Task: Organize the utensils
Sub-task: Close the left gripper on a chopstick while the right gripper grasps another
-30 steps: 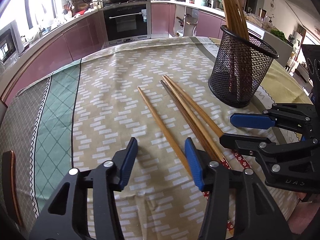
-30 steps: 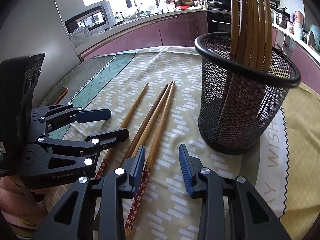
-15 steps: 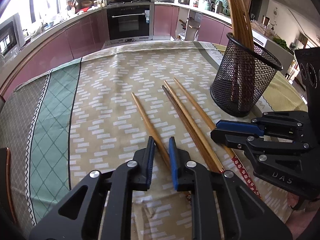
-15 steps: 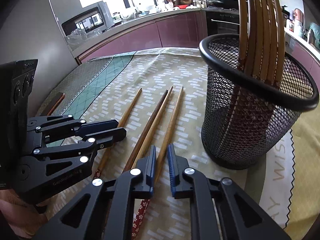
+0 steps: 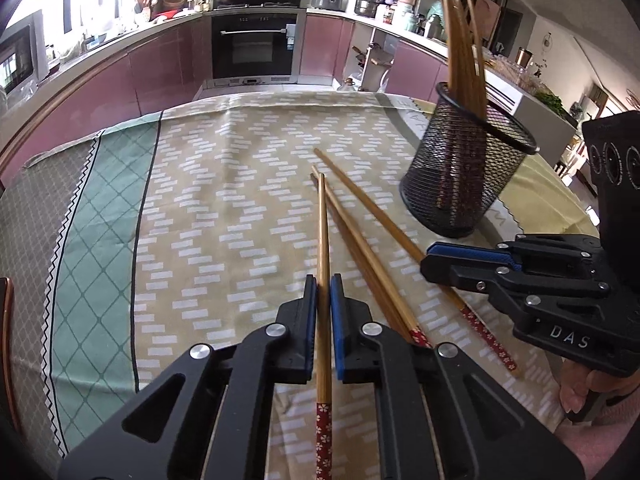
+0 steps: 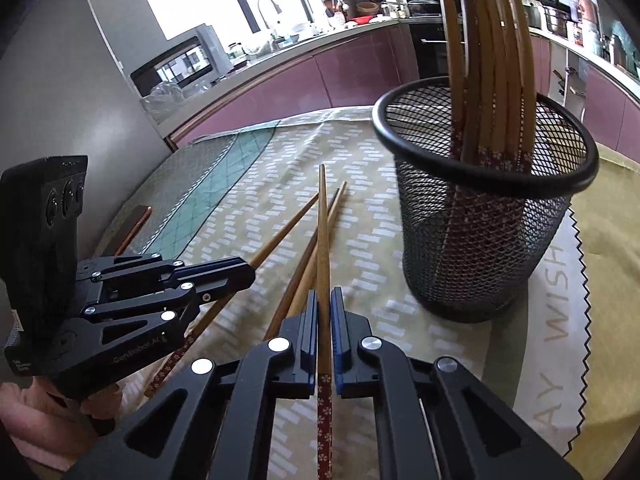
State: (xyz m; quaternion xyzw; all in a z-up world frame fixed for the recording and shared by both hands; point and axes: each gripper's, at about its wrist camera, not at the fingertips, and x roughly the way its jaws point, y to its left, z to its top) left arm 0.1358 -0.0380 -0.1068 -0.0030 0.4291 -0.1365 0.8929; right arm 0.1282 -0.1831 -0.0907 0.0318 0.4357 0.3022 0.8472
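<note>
My left gripper is shut on a wooden chopstick with a red flowered end, lifted off the cloth. My right gripper is shut on another such chopstick, also lifted. In the left wrist view the right gripper sits to the right, shut on a chopstick. Two chopsticks lie on the tablecloth between them. A black mesh holder with several chopsticks upright in it stands at the right; it also shows in the left wrist view.
The patterned tablecloth covers a round table. A dark flat object lies at the table's left edge. Kitchen counters and an oven stand beyond the table.
Both grippers went from open to shut, each on a chopstick, and lifted it off the cloth. The views have risen.
</note>
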